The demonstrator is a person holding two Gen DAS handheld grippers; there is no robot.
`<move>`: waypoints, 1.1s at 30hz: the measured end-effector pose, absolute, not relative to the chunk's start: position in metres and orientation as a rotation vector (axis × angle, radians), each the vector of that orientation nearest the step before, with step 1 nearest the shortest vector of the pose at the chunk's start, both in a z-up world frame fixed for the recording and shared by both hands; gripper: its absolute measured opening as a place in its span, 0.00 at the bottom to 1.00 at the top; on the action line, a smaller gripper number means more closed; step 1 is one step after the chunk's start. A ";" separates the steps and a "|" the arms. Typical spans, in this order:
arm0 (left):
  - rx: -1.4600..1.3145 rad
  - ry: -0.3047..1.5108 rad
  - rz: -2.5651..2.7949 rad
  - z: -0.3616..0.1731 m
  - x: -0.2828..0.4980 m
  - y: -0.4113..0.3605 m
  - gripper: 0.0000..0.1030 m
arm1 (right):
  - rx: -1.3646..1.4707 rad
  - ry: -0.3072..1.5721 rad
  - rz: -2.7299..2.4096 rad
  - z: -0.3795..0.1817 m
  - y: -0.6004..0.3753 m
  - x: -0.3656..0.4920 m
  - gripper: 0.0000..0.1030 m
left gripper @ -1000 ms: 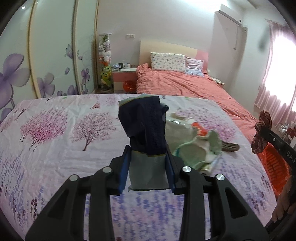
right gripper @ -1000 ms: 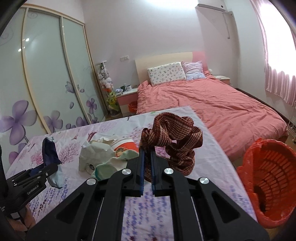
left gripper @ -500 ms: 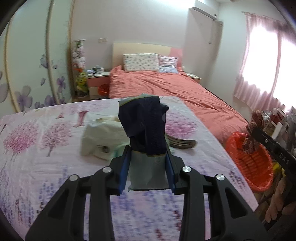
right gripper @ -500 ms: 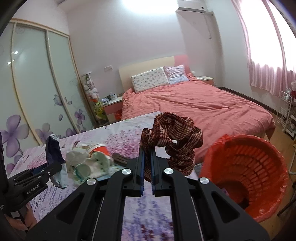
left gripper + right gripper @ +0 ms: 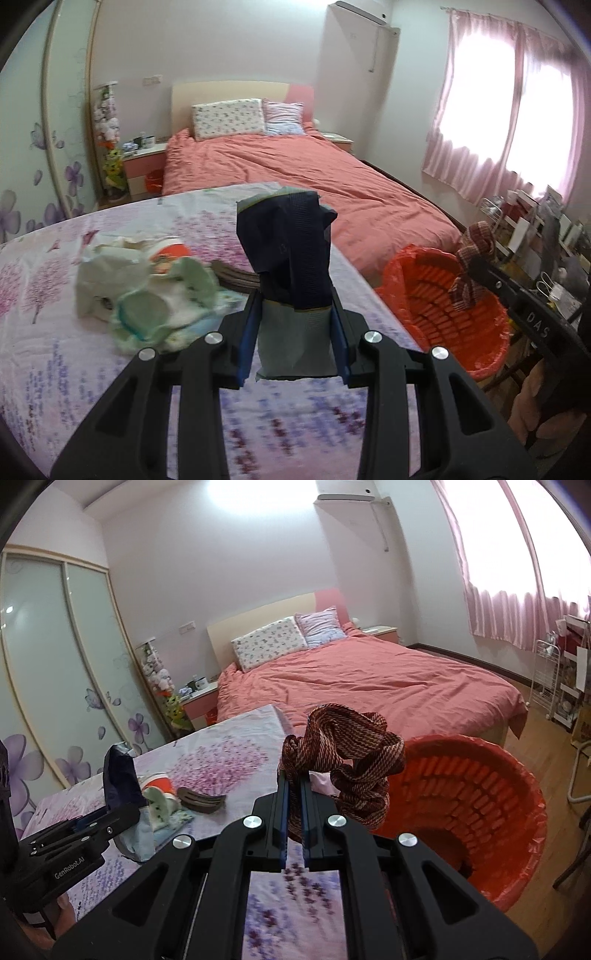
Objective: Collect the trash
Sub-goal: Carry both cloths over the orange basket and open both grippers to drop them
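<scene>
Trash here is spread between the flowered bedspread (image 5: 55, 332) and the two grippers, and the biggest piece of it all is the red basket (image 5: 480, 794) standing on the floor off the near bed's right edge, lined with a red bag. Beyond lies the coral-covered bed (image 5: 295, 166) with two pillows. On the flowered cover sits a heap of crumpled pale wrappers (image 5: 147, 291), with a dark curved strip (image 5: 201, 799) touching its right side. The left gripper (image 5: 295, 332) clamps a dark blue pouch (image 5: 288, 251) between its blue pads, the pouch standing upright above the cover, just right of the heap. The right gripper (image 5: 292, 812) has its fingers pressed nearly together on a twisted maroon woven band (image 5: 347, 749), which loops up and droops to the right; from the left camera it seems to hang over the basket's rim, though the fisheye makes that hard to judge. A hand (image 5: 535, 413) shows at the lower right.
</scene>
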State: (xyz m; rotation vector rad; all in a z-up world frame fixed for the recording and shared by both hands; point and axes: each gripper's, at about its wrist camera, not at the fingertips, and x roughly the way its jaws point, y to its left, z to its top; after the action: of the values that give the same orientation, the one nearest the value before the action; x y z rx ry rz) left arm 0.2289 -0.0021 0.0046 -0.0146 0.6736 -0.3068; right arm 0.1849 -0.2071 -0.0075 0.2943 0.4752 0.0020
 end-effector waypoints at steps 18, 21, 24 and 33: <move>0.044 0.722 -0.548 -0.016 0.240 -0.137 0.34 | 0.404 0.487 -0.103 -0.027 -0.290 0.183 0.06; 0.057 0.740 -0.581 -0.024 0.244 -0.155 0.34 | 0.431 0.495 -0.112 -0.032 -0.302 0.185 0.06; 0.068 0.759 -0.605 -0.031 0.248 -0.169 0.38 | 0.449 0.507 -0.118 -0.035 -0.312 0.189 0.06; 0.077 0.819 -0.564 -0.052 0.263 -0.173 0.55 | 0.516 0.554 -0.128 -0.049 -0.329 0.193 0.27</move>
State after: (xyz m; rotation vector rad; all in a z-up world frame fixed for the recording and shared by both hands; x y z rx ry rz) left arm 0.2634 -0.1728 -0.0518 0.0771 0.8190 -0.5641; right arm 0.1926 -0.3292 -0.0486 0.5159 0.5541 -0.1278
